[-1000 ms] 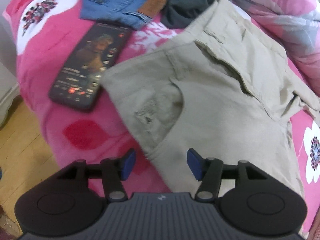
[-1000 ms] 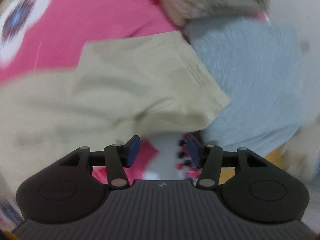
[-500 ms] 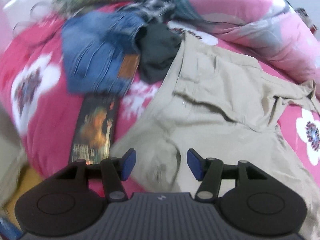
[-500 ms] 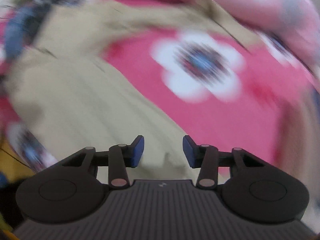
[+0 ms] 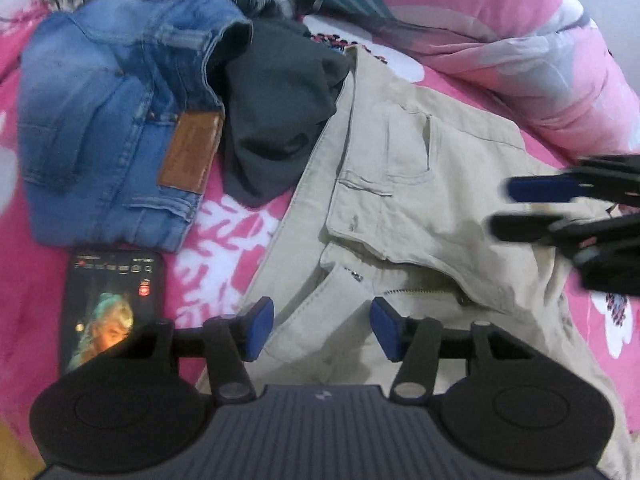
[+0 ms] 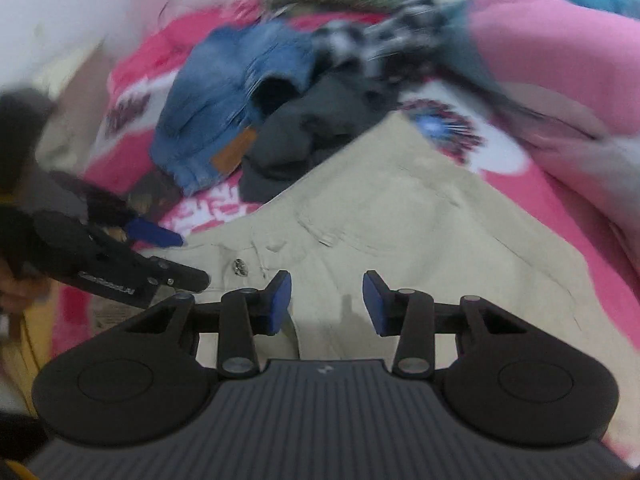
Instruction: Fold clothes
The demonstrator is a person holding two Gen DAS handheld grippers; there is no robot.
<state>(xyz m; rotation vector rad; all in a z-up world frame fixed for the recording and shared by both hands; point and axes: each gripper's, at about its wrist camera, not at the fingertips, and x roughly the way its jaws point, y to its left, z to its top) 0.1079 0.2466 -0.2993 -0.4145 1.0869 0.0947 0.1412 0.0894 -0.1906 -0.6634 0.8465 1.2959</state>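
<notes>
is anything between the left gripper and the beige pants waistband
Nothing visible. The left gripper is open with the beige pants waistband lying directly between and ahead of its fingers. The phone sits off to the left on the pink bedspread, and the jeans lie farther back, clear of the path.

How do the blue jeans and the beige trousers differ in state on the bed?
The blue jeans lie folded in a compact bundle; the beige trousers lie spread out, fly unzipped. The jeans show a brown leather patch; the trousers show none. Both rest on the pink floral bedcover.
</notes>
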